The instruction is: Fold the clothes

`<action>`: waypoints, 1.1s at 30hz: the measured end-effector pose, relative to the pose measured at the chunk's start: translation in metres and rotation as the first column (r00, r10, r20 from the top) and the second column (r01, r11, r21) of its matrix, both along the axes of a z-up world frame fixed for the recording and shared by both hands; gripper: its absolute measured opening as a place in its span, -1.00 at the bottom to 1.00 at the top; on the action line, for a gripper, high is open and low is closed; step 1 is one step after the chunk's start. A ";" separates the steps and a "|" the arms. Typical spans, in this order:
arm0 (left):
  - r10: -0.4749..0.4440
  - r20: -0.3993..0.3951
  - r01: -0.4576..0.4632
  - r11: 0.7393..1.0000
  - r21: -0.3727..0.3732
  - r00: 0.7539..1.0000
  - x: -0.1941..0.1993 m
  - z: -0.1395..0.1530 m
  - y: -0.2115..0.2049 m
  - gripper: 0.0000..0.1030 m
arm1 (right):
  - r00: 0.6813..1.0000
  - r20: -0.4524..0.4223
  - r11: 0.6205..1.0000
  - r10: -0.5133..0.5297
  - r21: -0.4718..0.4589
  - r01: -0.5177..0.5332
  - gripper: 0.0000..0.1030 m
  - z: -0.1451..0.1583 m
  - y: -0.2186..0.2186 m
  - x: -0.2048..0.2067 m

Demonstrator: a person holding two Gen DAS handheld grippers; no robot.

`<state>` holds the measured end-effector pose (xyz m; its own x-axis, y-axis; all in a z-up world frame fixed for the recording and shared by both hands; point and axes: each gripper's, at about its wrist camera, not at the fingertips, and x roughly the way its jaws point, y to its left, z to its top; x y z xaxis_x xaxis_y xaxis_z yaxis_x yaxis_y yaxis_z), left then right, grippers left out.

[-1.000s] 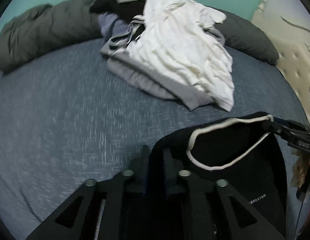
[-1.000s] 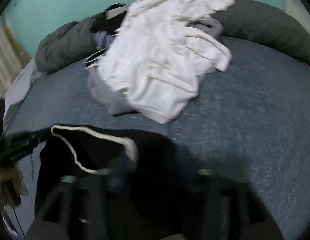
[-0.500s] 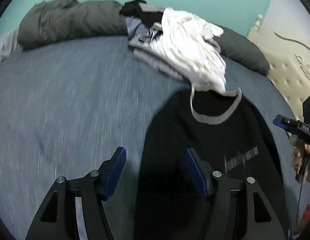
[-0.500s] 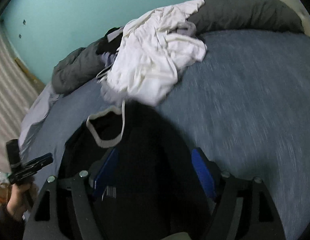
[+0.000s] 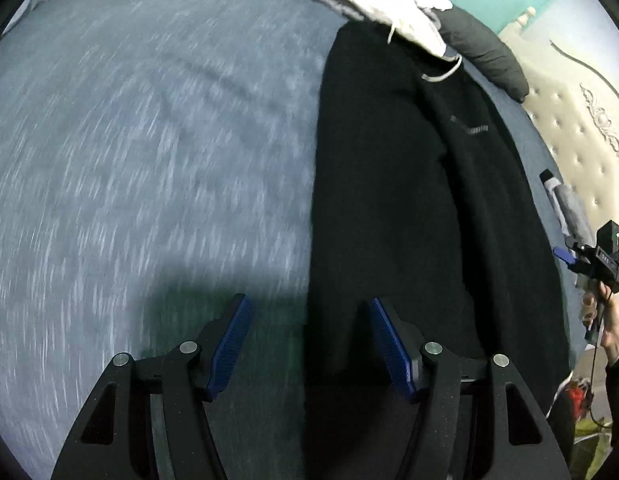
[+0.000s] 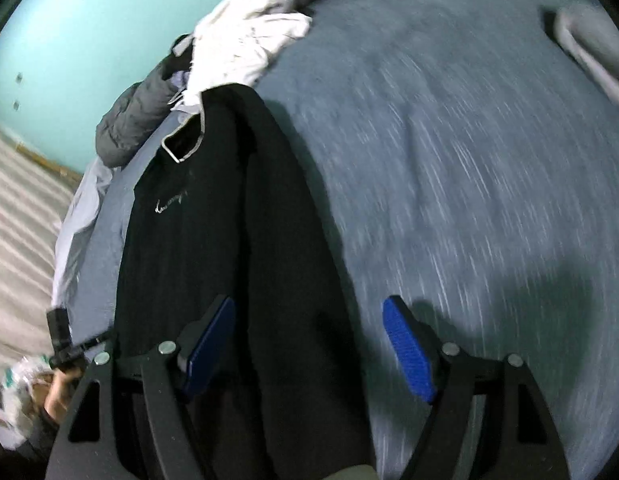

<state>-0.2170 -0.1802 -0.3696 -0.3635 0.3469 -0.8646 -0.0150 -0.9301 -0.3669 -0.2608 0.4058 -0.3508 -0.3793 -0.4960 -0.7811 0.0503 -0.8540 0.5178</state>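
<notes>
A black sweater [image 5: 389, 200] with a pale-trimmed collar [image 5: 441, 74] lies stretched lengthwise on the blue-grey bed sheet [image 5: 149, 140]. My left gripper [image 5: 309, 340] is open above the sweater's lower left edge, and its blue pads [image 5: 233, 344] hold nothing. In the right wrist view the same sweater [image 6: 229, 220] runs from its collar [image 6: 185, 140] down under my right gripper [image 6: 309, 344], which is also open over the garment's lower right edge. The right gripper [image 5: 589, 256] shows small at the far right of the left wrist view, held by a hand.
A pile of unfolded clothes topped by a white garment [image 5: 393, 4] [image 6: 245, 36] sits past the collar. Dark grey bedding [image 5: 485, 56] [image 6: 137, 120] lines the far edge. A padded cream headboard [image 5: 581, 140] stands on the right, and a teal wall [image 6: 89, 40] is behind.
Both grippers were shut on the black sweater near its collar a second ago. They have opened, let it go and drawn back along it; the sweater now lies flat.
</notes>
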 end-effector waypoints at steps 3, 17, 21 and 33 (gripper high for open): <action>0.013 0.018 -0.013 0.999 0.031 1.000 0.017 -0.001 -0.006 0.28 | 1.000 0.031 1.000 -0.002 0.000 0.002 0.50 -0.006 0.002 0.020; -0.006 0.074 0.001 0.998 0.069 0.997 0.048 -0.006 0.000 0.05 | 0.996 0.080 0.999 0.028 0.033 -0.031 -0.80 -0.020 -0.006 0.057; -0.041 0.074 0.036 0.997 0.064 0.996 0.048 -0.004 0.006 -0.75 | 0.998 0.047 0.998 0.047 0.044 -0.049 -0.90 -0.010 -0.010 0.063; -0.010 -0.054 0.007 0.998 -0.060 0.999 0.051 0.062 -0.032 -0.94 | 0.997 -0.082 0.982 -0.002 0.187 0.018 -0.91 0.062 0.036 0.043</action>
